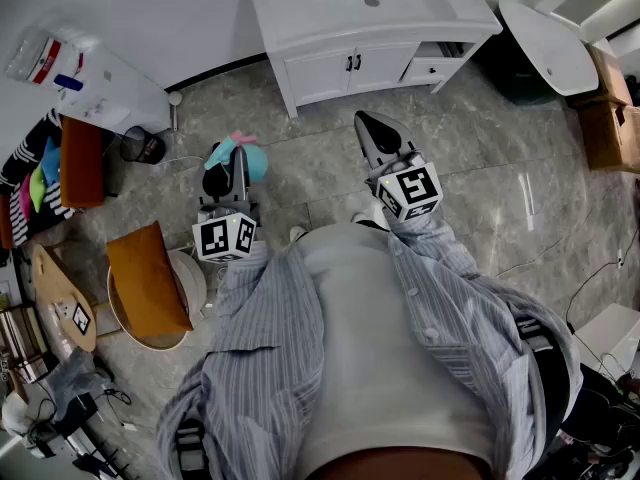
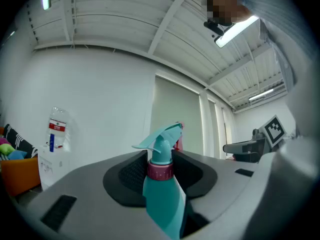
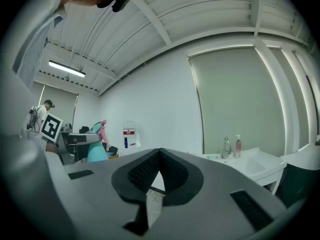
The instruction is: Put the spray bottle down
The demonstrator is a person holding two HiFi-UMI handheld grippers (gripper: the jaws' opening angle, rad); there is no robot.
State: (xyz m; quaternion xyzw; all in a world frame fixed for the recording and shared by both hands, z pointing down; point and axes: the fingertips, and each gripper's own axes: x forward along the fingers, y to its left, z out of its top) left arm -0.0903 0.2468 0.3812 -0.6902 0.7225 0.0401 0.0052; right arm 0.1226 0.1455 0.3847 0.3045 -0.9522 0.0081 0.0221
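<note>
A teal spray bottle [image 2: 163, 194] with a pink collar and a teal trigger head stands upright between the jaws of my left gripper [image 2: 160, 156], which is shut on its neck. In the head view the left gripper [image 1: 228, 168] holds the spray bottle [image 1: 250, 160] level above the grey tiled floor, left of my body. To the right, my right gripper [image 1: 368, 123] also points level toward the cabinet. Its jaws meet at the tip with nothing between them [image 3: 159, 151]. From the right gripper view the spray bottle [image 3: 96, 151] shows at the far left.
A white vanity cabinet with a sink [image 1: 370, 18] stands ahead against the wall. At left are an orange cushion on a round stool [image 1: 145, 278], a black cup [image 1: 145, 146] and clutter. At right stand a white basin [image 1: 545, 43] and cardboard boxes [image 1: 605, 118]. Cables lie on the floor.
</note>
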